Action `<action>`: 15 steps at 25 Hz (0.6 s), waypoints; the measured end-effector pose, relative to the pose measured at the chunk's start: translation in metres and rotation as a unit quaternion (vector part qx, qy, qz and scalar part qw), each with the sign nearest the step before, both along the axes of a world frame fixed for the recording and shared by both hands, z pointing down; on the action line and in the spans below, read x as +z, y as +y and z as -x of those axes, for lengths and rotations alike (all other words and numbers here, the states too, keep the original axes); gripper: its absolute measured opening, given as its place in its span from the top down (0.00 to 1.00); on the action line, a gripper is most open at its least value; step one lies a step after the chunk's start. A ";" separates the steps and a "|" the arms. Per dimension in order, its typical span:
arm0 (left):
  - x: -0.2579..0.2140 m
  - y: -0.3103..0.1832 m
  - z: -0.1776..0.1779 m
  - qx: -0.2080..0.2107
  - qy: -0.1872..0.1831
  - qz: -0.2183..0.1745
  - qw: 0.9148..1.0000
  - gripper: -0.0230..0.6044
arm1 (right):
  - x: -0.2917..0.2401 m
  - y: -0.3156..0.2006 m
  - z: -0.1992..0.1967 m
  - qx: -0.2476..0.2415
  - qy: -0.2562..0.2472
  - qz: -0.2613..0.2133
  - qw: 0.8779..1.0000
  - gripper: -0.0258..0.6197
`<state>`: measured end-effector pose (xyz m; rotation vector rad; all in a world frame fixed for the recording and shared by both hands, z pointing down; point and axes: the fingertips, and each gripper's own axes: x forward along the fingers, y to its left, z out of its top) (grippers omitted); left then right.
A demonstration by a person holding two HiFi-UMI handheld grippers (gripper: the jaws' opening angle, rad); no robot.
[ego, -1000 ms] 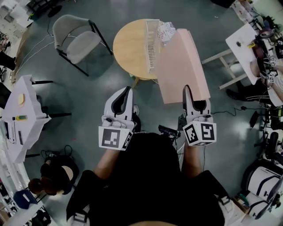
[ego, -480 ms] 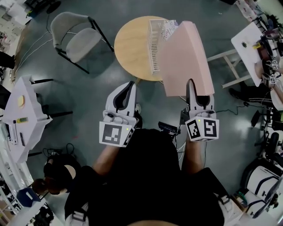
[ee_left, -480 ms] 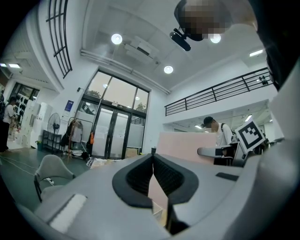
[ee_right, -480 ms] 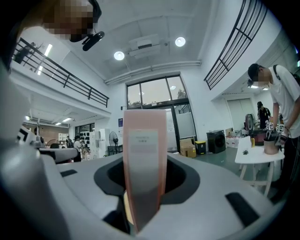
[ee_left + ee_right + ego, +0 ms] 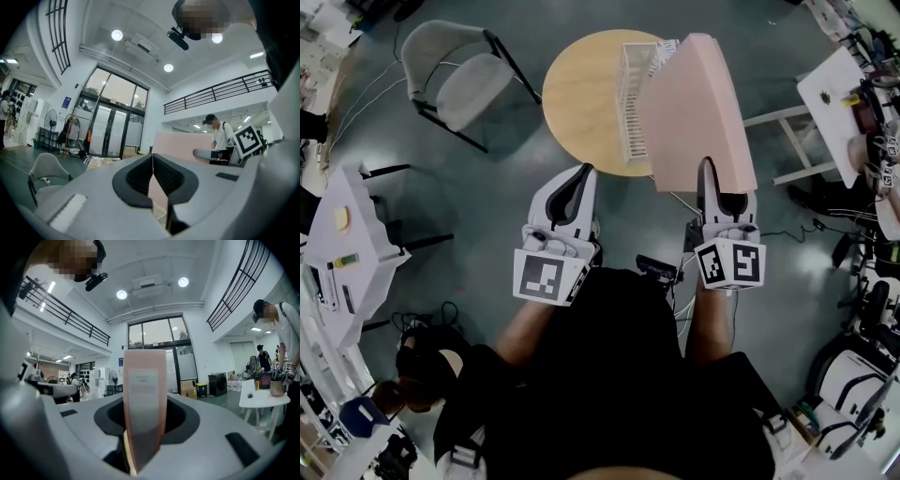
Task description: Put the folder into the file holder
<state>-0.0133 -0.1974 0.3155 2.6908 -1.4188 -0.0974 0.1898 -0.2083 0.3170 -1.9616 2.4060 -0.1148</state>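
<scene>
One pink folder [image 5: 694, 103] gripped in right claw [image 5: 707, 169], left claw [image 5: 586, 172] closed and empty, file holder [image 5: 633, 103] on round table [image 5: 581, 89]

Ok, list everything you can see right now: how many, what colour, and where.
folder: one, pink, held in the right gripper, just right of the file holder
file holder: one, white wire, on the round table's right side
round table: one, light wood, ahead of the person
chair: one, grey with a black frame, left of the round table
left white table: one, white, far left, small items on it
right white table: one, white, far right
bystander: one, white shirt, beside the right white table
left gripper: one, white and grey, jaws together, empty
right gripper: one, white and grey, clamped on the folder's near end
</scene>
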 end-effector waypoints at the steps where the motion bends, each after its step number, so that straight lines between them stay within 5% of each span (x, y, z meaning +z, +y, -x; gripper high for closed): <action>1: 0.001 -0.004 0.000 0.001 0.000 0.002 1.000 0.95 | 0.001 -0.005 0.000 0.000 0.001 -0.001 1.000 0.74; 15: 0.027 -0.049 -0.006 0.012 -0.007 0.027 1.000 0.95 | 0.030 -0.063 0.003 -0.018 0.009 -0.017 1.000 0.75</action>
